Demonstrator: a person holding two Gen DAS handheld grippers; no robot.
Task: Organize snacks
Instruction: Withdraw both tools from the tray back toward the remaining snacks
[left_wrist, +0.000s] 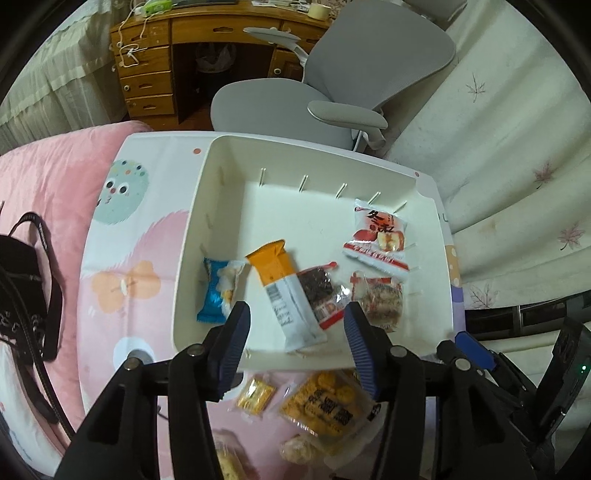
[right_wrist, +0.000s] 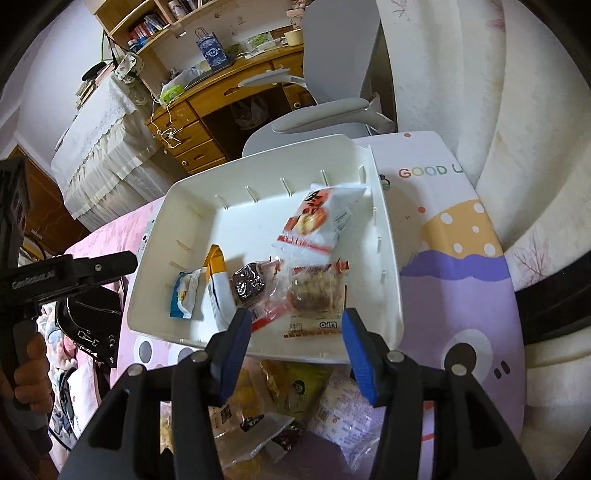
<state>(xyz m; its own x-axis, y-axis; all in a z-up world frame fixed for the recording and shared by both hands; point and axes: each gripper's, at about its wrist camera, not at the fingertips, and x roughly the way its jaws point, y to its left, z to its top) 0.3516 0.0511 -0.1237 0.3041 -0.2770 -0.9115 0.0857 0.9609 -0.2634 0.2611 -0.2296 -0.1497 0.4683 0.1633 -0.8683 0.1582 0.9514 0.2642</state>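
White bin (left_wrist: 192, 236) holding five wrapped snacks (left_wrist: 284, 295), left hand-held gripper (left_wrist: 297, 325) and right hand-held gripper (right_wrist: 293, 328) parted, empty

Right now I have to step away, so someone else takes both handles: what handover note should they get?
Left claw: open, empty, above the bin's near edge.
Right claw: open, empty, also there.
White bin: holds five snacks: blue packet, orange-and-white bar, dark snack, round cracker pack, red-and-white pouch.
Left: loose snacks on the mat in front of the bin.
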